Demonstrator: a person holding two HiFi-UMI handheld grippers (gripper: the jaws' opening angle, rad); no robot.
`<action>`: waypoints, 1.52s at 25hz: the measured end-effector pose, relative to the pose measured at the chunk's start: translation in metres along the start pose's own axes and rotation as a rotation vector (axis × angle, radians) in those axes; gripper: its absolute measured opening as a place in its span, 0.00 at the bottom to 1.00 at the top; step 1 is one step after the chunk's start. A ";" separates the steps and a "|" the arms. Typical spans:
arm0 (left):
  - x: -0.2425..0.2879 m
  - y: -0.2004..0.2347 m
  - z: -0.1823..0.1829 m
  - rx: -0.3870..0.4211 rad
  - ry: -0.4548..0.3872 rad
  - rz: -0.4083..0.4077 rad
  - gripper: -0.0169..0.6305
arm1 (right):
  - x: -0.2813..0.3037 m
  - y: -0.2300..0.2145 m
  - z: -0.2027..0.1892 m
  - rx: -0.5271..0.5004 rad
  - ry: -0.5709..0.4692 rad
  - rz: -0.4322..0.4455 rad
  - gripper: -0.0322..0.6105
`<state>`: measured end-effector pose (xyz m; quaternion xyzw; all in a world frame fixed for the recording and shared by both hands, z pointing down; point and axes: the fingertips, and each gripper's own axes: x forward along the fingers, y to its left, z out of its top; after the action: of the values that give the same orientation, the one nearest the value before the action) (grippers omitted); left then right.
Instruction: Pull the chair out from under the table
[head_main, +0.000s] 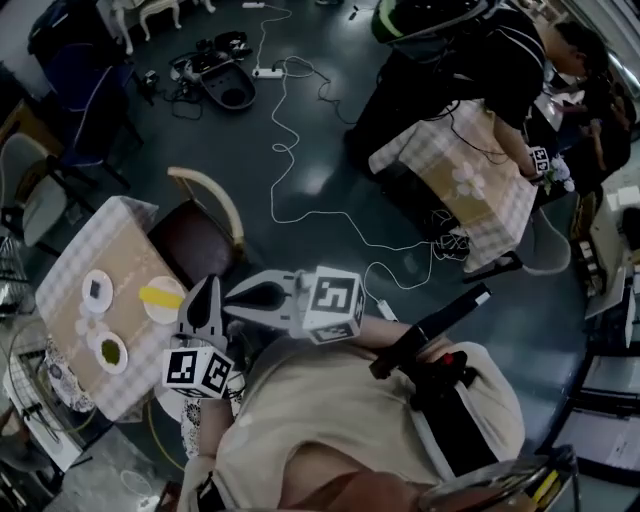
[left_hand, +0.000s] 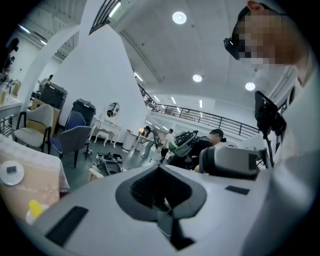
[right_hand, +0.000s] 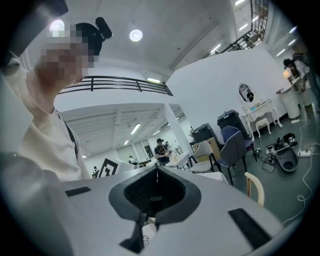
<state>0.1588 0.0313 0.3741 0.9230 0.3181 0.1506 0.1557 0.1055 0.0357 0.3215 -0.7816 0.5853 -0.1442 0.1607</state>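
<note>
The chair (head_main: 196, 238) has a dark seat and a curved pale wooden back (head_main: 212, 196). It stands beside the table (head_main: 72, 285), which has a checked cloth; the seat is only partly under the table's edge. My left gripper (head_main: 209, 285) is shut and empty, close to the table's near corner. My right gripper (head_main: 230, 297) is also shut and empty, pointing left just beside it, a little short of the chair seat. In the left gripper view the closed left gripper (left_hand: 160, 169) faces the chair back (left_hand: 95, 173). In the right gripper view, the chair back (right_hand: 255, 188) shows to the right of the shut right gripper (right_hand: 156, 171).
Small plates (head_main: 97, 290) and a yellow item (head_main: 160, 297) lie on the table. White cables (head_main: 285, 150) trail across the dark floor. A person (head_main: 470, 60) bends over a second checked table (head_main: 470, 185) at the right. More chairs (left_hand: 70, 137) stand beyond.
</note>
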 end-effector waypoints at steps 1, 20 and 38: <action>0.005 -0.002 0.001 0.000 0.000 0.016 0.04 | -0.005 -0.004 0.003 0.011 -0.003 0.013 0.07; 0.100 0.055 0.023 -0.019 0.004 0.332 0.04 | -0.012 -0.155 0.037 0.163 0.095 0.159 0.07; 0.143 0.061 0.021 -0.011 0.027 0.445 0.04 | -0.041 -0.224 0.038 0.208 0.178 0.155 0.07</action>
<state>0.3071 0.0721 0.4041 0.9674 0.1078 0.1953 0.1194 0.3048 0.1368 0.3801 -0.6974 0.6376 -0.2600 0.1988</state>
